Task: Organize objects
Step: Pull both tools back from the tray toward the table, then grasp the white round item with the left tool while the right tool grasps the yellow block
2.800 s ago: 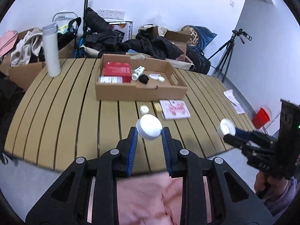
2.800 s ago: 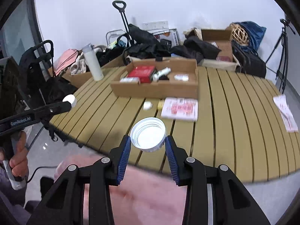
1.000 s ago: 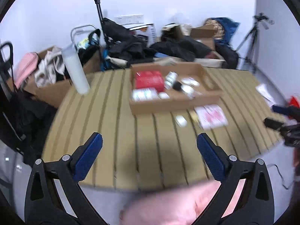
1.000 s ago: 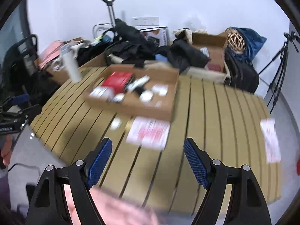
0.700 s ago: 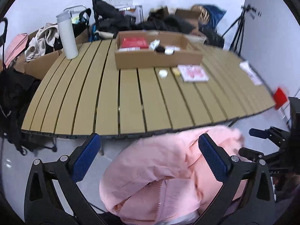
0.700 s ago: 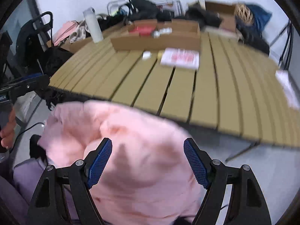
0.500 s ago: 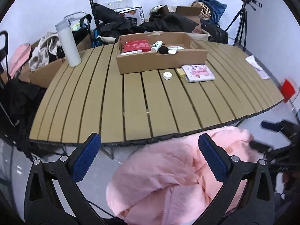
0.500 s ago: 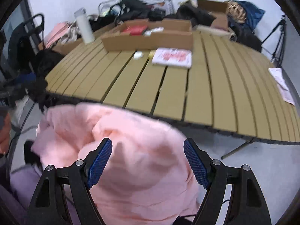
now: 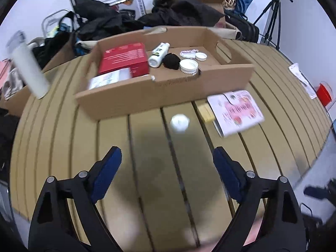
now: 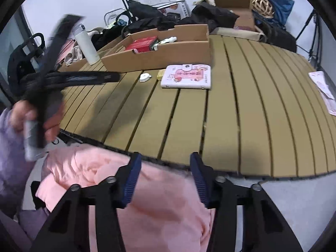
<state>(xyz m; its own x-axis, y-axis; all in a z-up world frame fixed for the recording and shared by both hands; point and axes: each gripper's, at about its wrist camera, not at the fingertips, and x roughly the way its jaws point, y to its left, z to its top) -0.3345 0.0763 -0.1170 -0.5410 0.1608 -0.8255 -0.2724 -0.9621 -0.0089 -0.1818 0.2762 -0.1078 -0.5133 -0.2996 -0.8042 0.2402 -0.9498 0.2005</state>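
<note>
A cardboard tray (image 9: pixel 168 92) on the slatted table holds a red box (image 9: pixel 124 59), a white bottle (image 9: pixel 158 54), a black ball and two white lids (image 9: pixel 188 65). In front of it lie a small white lid (image 9: pixel 179 122), a yellow block (image 9: pixel 206 109) and a pink-and-white booklet (image 9: pixel 236 111). My left gripper (image 9: pixel 167 163) is wide open and empty above the table, just short of the small lid. My right gripper (image 10: pixel 164 176) is open and empty at the table's near edge, over pink cloth. The booklet (image 10: pixel 186 76) and small lid (image 10: pixel 145 77) also show there.
A white flask (image 9: pixel 29 69) stands at the table's left. Bags, dark clothes and boxes pile behind the table. A tripod (image 9: pixel 271 21) and a red cup (image 9: pixel 324 91) are at the right. Papers (image 10: pixel 324 90) lie on the table's right edge.
Both grippers let go of their white lids, which now lie in the tray, and opened. The left gripper has moved forward over the table toward the small lid; the right has narrowed somewhat.
</note>
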